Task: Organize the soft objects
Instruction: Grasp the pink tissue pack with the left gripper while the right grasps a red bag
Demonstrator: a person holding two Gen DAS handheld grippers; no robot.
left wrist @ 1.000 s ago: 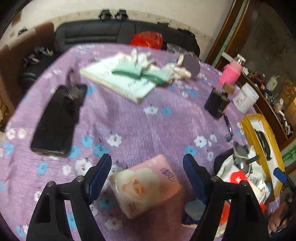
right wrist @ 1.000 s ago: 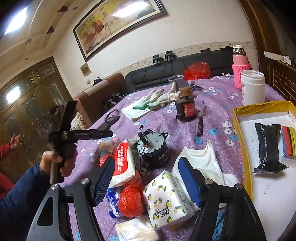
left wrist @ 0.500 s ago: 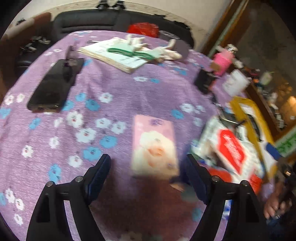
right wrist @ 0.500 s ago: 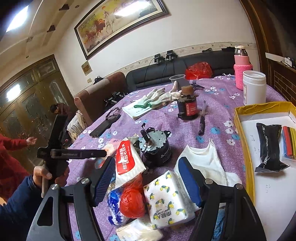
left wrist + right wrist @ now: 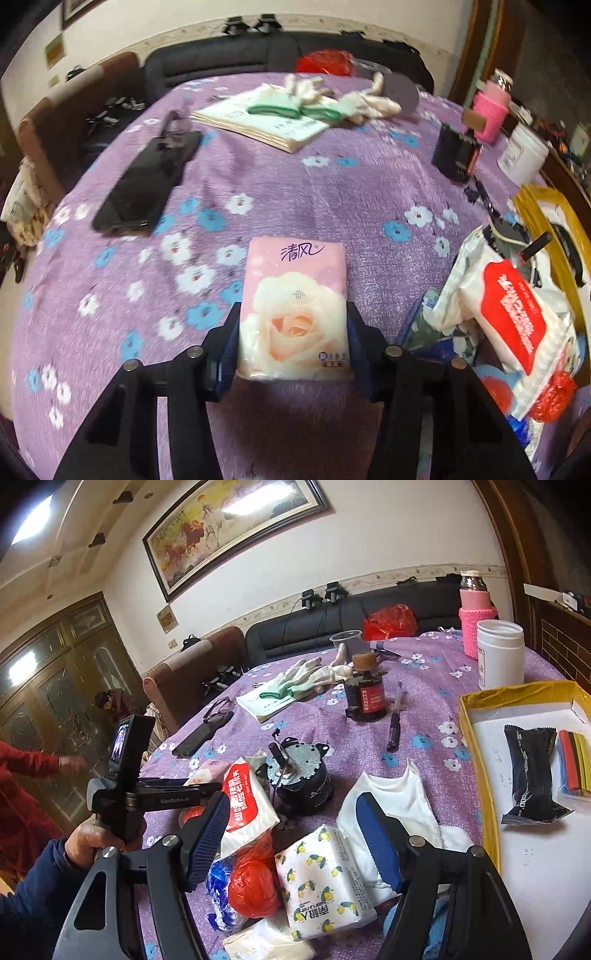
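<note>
Your left hand-held gripper (image 5: 293,332) has just been closing and now clamps the pink tissue pack (image 5: 293,310) by its long sides. The pack lies on the purple surface (image 5: 332,192), its long axis running straight ahead from the fingers. The pile of soft packs (image 5: 509,325) sits just to its right, so that is likely the way to carry it. Your right hand-held gripper (image 5: 291,843) hangs over that pile, jaws apart and empty.
</note>
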